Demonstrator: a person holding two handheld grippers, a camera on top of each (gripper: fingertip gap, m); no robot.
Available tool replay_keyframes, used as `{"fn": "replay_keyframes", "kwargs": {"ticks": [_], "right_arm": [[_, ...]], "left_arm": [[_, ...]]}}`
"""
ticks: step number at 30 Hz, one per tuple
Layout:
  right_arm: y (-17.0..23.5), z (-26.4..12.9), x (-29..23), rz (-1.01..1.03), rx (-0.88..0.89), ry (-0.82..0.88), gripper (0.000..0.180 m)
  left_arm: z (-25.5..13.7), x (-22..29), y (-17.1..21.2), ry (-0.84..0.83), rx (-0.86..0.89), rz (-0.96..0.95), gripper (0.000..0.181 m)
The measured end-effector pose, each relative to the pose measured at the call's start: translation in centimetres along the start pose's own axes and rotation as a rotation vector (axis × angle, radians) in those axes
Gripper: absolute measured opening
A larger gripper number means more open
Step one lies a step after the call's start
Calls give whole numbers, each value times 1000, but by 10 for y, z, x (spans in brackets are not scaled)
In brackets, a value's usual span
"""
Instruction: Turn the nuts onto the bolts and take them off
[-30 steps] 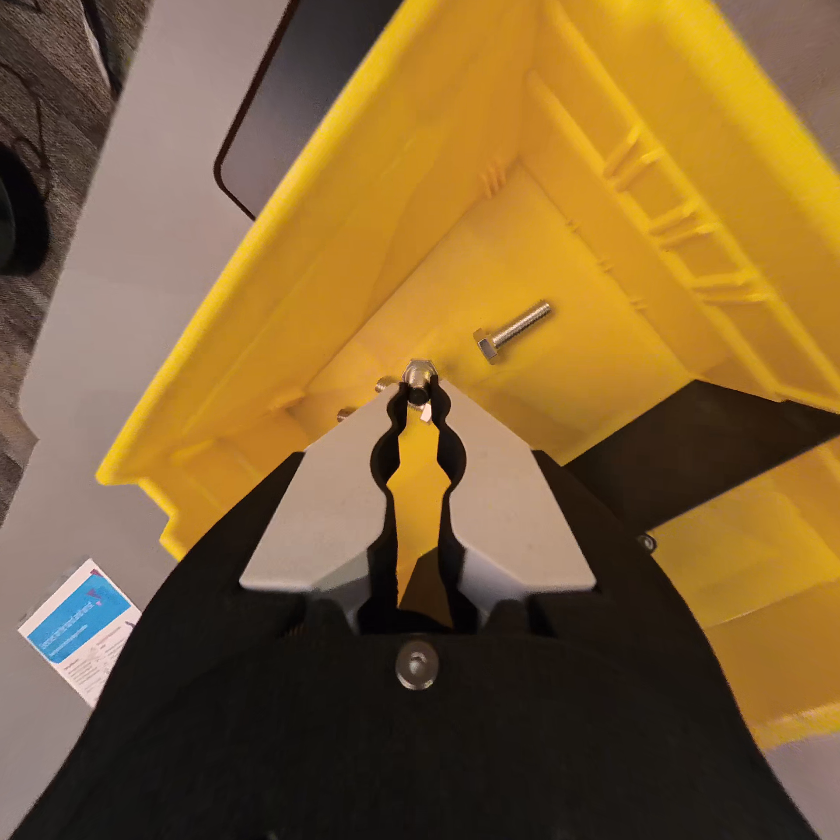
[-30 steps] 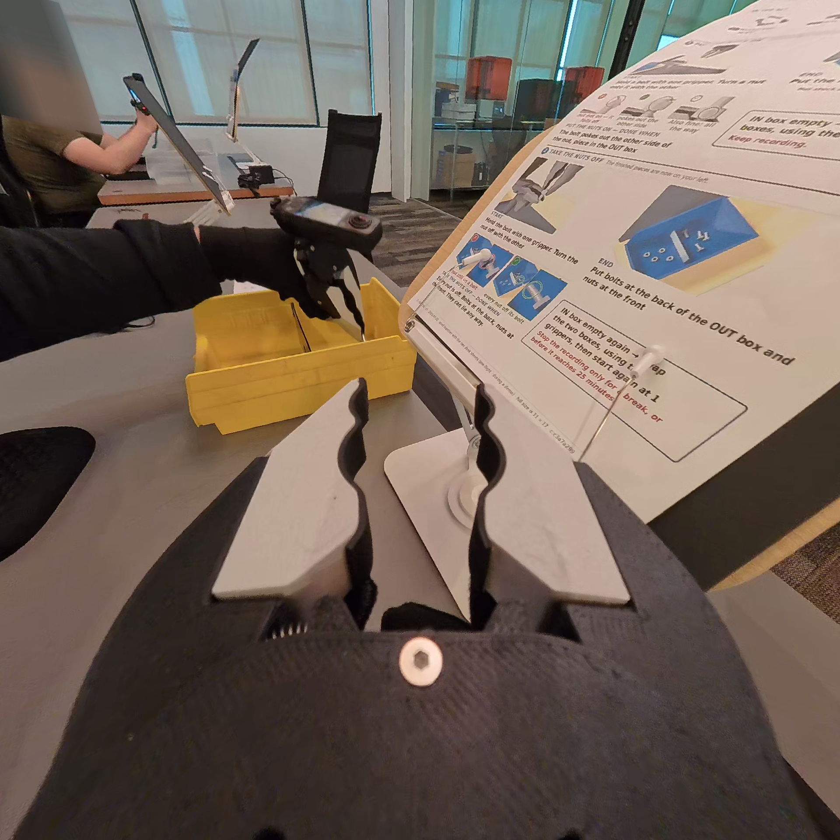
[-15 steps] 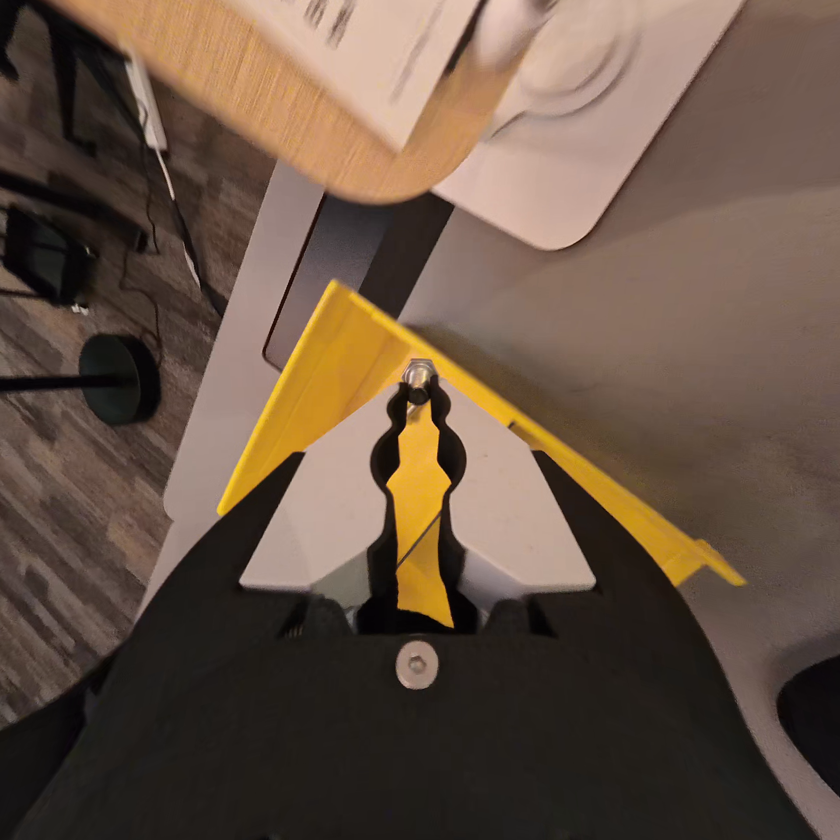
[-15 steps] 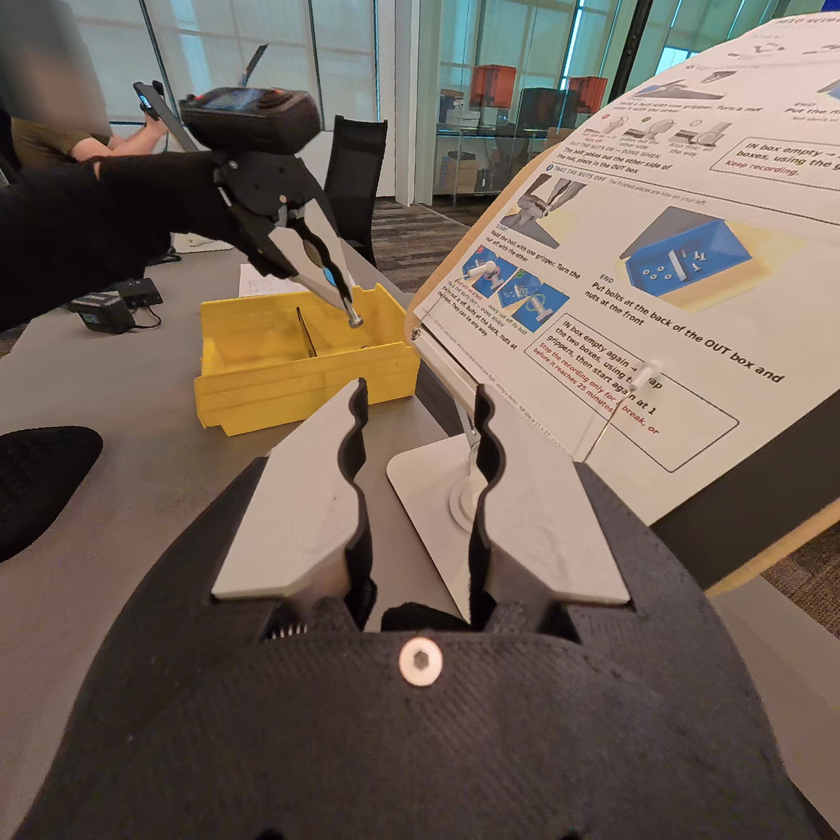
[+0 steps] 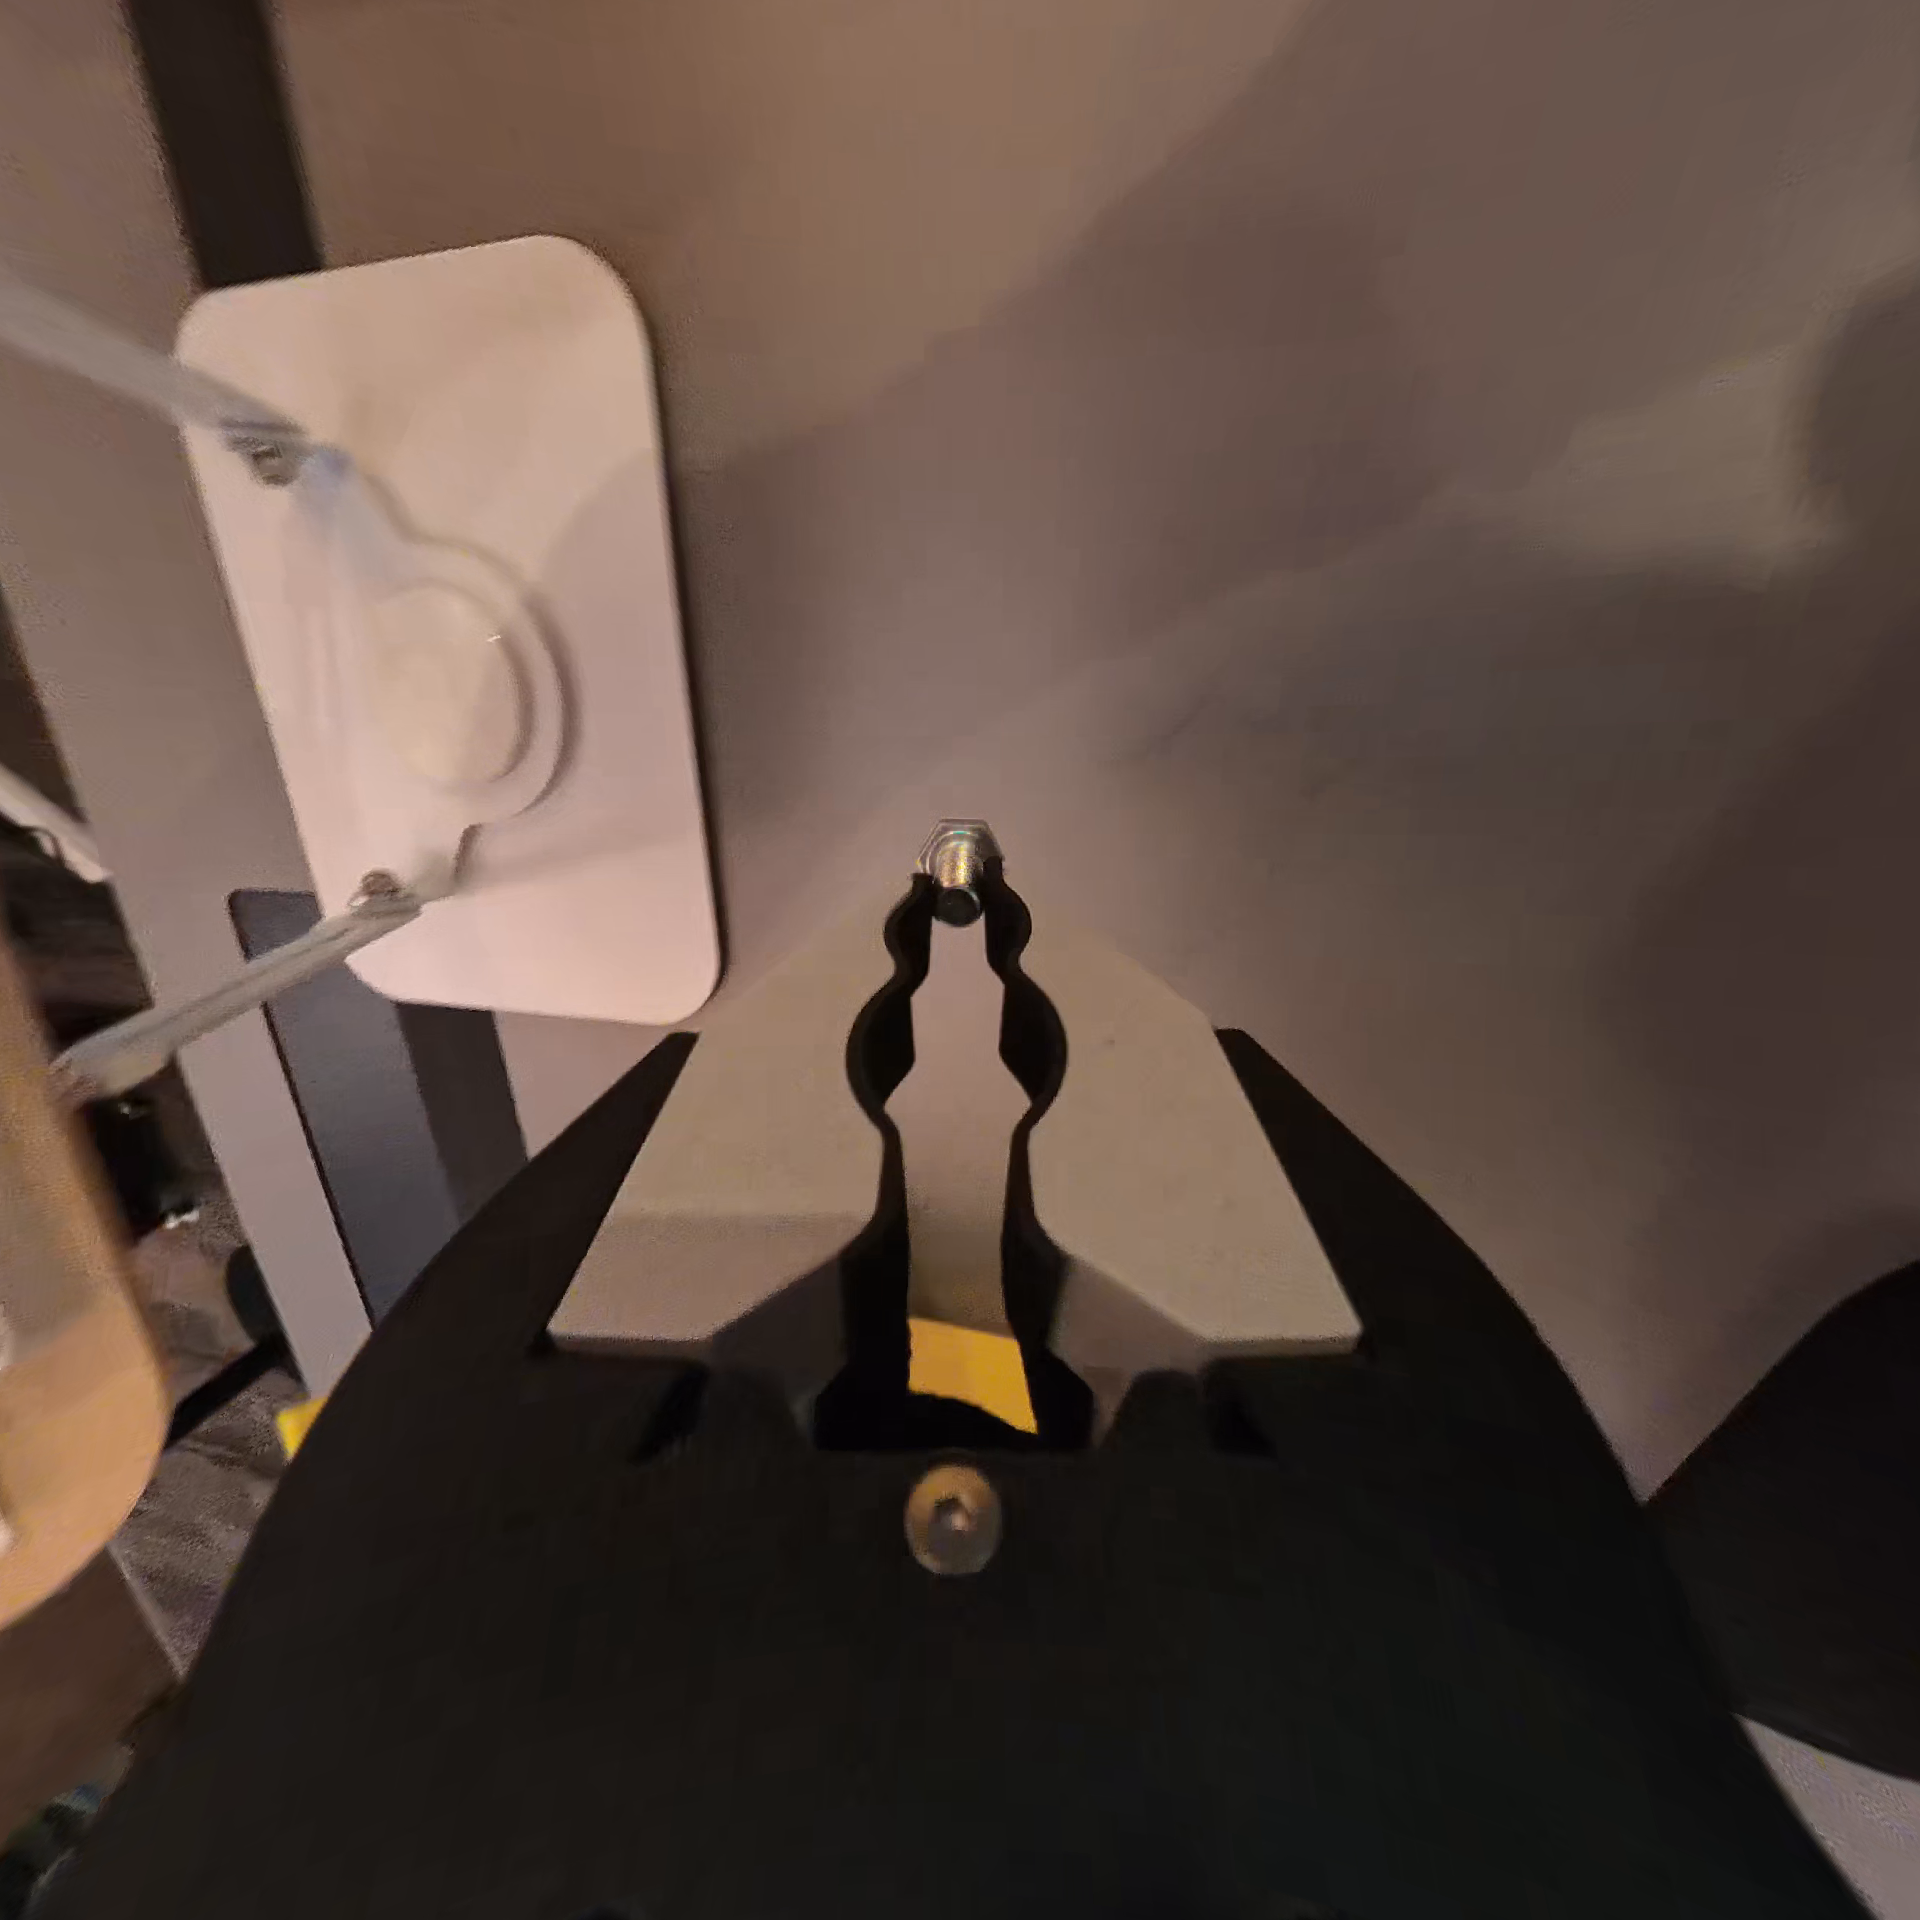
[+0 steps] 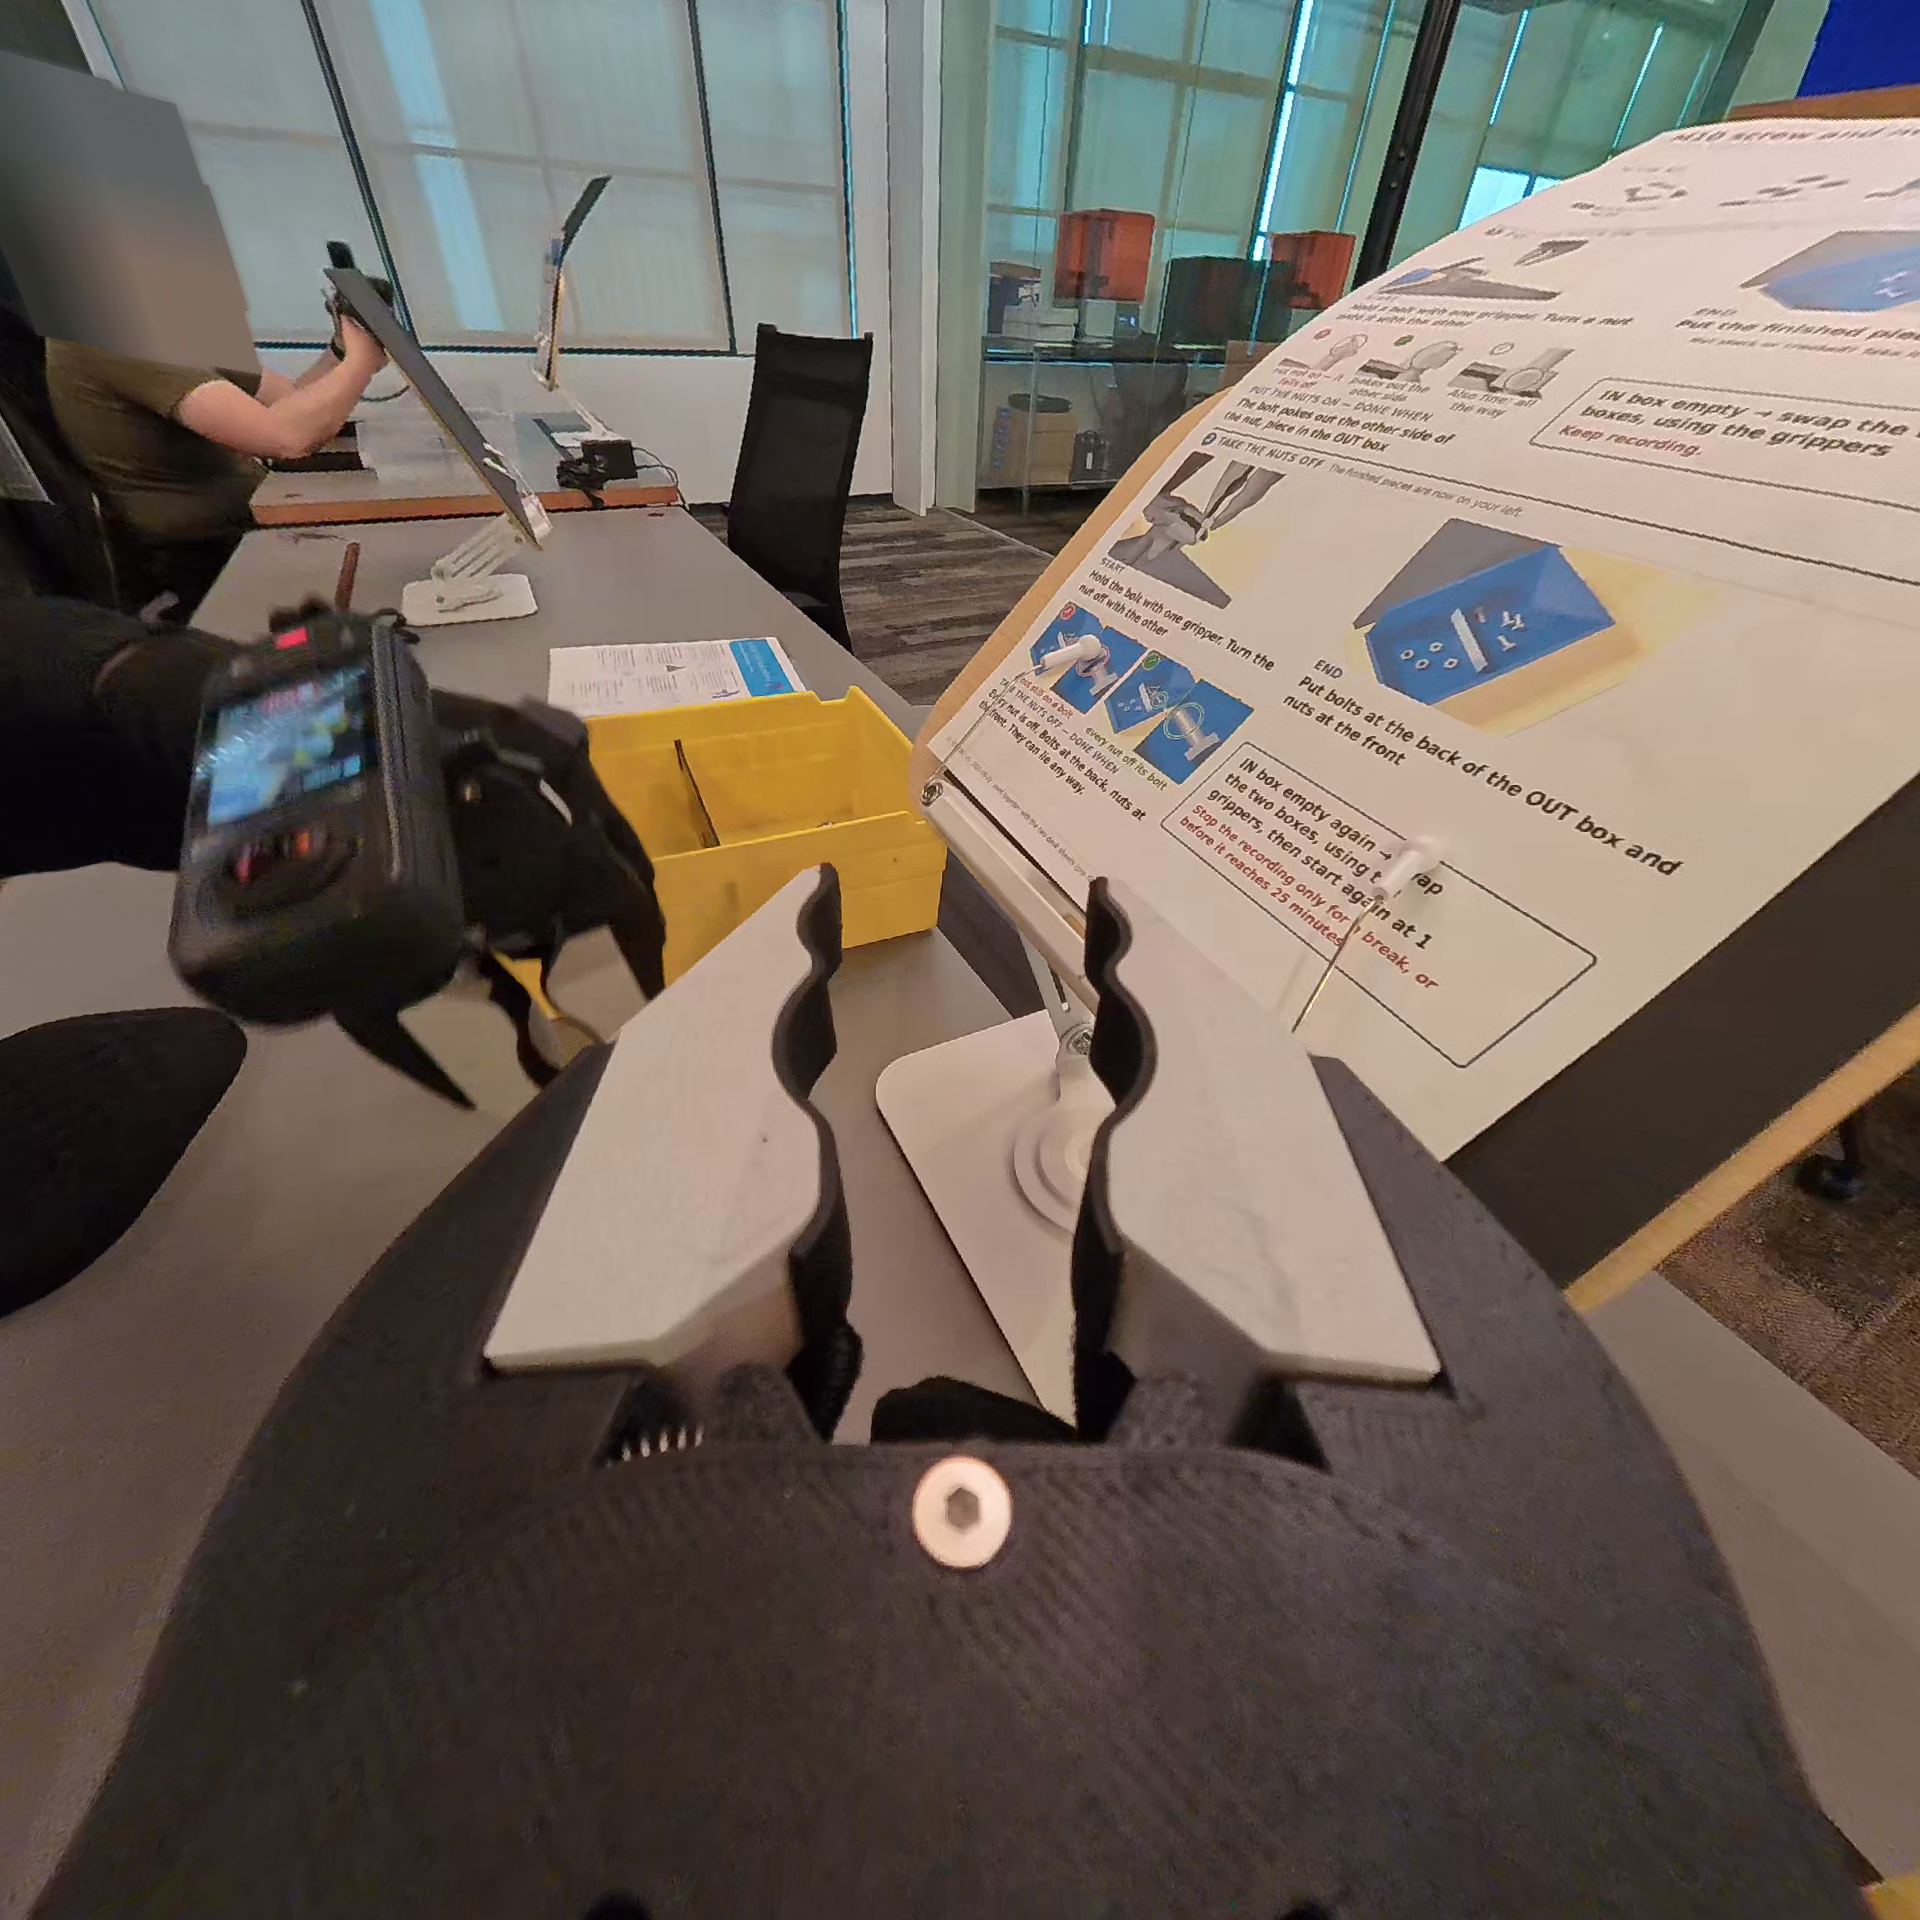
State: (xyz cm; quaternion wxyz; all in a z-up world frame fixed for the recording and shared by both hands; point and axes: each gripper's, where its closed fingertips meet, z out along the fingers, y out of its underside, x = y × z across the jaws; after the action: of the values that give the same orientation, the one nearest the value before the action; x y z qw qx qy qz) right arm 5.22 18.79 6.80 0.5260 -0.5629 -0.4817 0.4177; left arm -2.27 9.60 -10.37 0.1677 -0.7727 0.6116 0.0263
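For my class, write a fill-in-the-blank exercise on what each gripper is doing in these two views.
1. The left gripper is shut on a ____.
2. The right gripper is open and holds ____.
3. The bin behind the left gripper is coloured ____.
4. The instruction board rests on a white ____.

Missing words: bolt; nothing; yellow; stand

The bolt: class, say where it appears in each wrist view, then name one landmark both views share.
Left wrist view: the bolt sits just above centre, pinched at the tips of the left claw, over the grey table.
Right wrist view: the bolt cannot be seen; the left claw is blurred at left.
Shared landmark: the white stand base.
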Motion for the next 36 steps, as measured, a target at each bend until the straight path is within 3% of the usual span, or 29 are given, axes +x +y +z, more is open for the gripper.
{"fn": "replay_keyframes", "kwargs": {"ticks": [11, 26, 36], "right_arm": [[-2, -4, 3, 7, 10, 1, 45], [1, -1, 0, 6, 0, -9, 45], [-3, -4, 1, 6, 10, -5, 46]], "left_arm": [[45, 47, -13, 157, -22, 52, 8], [60, 56, -22, 164, -2, 58, 9], [52, 47, -28, 124, 67, -2, 35]]}}
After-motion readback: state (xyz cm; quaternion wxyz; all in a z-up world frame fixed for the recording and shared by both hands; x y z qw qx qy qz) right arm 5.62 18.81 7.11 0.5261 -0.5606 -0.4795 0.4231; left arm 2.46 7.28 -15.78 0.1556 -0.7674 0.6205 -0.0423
